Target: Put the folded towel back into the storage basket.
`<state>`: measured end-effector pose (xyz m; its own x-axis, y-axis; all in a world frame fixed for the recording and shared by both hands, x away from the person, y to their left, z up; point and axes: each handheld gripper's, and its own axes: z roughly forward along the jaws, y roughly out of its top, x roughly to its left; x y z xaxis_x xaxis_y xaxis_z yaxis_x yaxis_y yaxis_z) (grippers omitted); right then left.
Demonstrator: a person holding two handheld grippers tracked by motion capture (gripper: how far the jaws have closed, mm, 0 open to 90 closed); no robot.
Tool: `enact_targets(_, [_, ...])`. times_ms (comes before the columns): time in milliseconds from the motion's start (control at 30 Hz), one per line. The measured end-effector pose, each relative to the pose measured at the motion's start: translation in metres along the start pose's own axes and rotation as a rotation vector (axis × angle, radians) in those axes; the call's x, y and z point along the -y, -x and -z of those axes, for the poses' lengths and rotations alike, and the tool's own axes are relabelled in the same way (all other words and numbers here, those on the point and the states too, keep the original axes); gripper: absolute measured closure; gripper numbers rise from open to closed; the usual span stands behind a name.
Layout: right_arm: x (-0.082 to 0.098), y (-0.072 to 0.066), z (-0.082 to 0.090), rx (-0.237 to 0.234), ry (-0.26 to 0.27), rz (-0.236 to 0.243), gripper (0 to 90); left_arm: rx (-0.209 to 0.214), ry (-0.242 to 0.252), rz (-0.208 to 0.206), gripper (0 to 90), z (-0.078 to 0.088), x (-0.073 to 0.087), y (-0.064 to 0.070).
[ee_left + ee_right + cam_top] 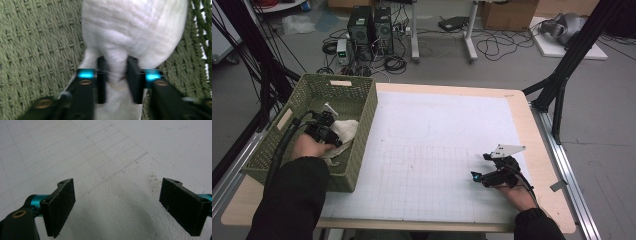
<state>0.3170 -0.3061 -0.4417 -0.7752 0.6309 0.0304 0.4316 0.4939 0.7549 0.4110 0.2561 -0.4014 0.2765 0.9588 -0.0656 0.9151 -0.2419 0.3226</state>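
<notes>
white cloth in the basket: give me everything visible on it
The white cloth is soft, wrinkled fabric, bunched rather than flat. It lies inside the green woven basket, toward its right wall. The left gripper is shut on a gathered fold, the bulk ballooning beyond the jaws. Its full shape and size cannot be told.

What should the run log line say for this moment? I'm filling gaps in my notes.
left gripper: shut on white cloth, inside green basket | right gripper: open, empty, over white mat
</notes>
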Motion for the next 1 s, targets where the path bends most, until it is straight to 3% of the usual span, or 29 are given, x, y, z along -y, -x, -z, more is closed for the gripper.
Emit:
enact_targets(100, [0.0, 0.0, 0.0, 0.001, -0.004, 0.002, 12.6, 0.023, 0.004, 0.023, 81.2, 0.002, 0.0, -0.003])
enact_targets(167, [0.0, 0.001, 0.0, 0.002, 0.0, -0.003, 12.6, 0.026, 0.048, 0.04, 81.6, 0.007, 0.001, -0.004])
enact_targets(267, [0.0, 0.001, 0.001, 0.006, 0.004, -0.008, 12.5, 0.044, 0.173, 0.083, 81.8, 0.019, 0.001, -0.008])
enact_targets(433, [0.0, 0.0, 0.001, 0.004, -0.002, -0.005, 12.6, 0.086, 0.422, 0.203, 81.6, 0.038, 0.004, -0.013])
enact_targets(500, [0.0, 0.0, 0.0, 0.003, -0.006, -0.006, 12.5, 0.093, 0.477, 0.247, 74.8, 0.038, 0.004, -0.016])
enact_targets(533, [0.0, 0.0, -0.001, 0.001, -0.008, -0.001, 12.5, 0.109, 0.462, 0.277, 61.2, 0.034, 0.002, -0.017])
enact_targets(567, [0.0, 0.0, -0.002, -0.001, -0.011, -0.001, 12.5, 0.116, 0.448, 0.285, 53.0, 0.032, 0.002, -0.018])
enact_targets(733, [0.0, -0.001, -0.004, -0.008, -0.021, 0.004, 12.6, 0.079, 0.422, 0.255, 54.5, 0.034, 0.004, -0.019])
enact_targets(833, [0.0, -0.001, -0.003, -0.01, -0.019, 0.007, 12.6, 0.077, 0.367, 0.212, 54.3, 0.035, 0.006, -0.02])
enact_targets(1000, [0.0, -0.001, -0.003, -0.012, -0.016, 0.006, 12.6, 0.055, 0.24, 0.104, 52.1, 0.037, 0.011, -0.019])
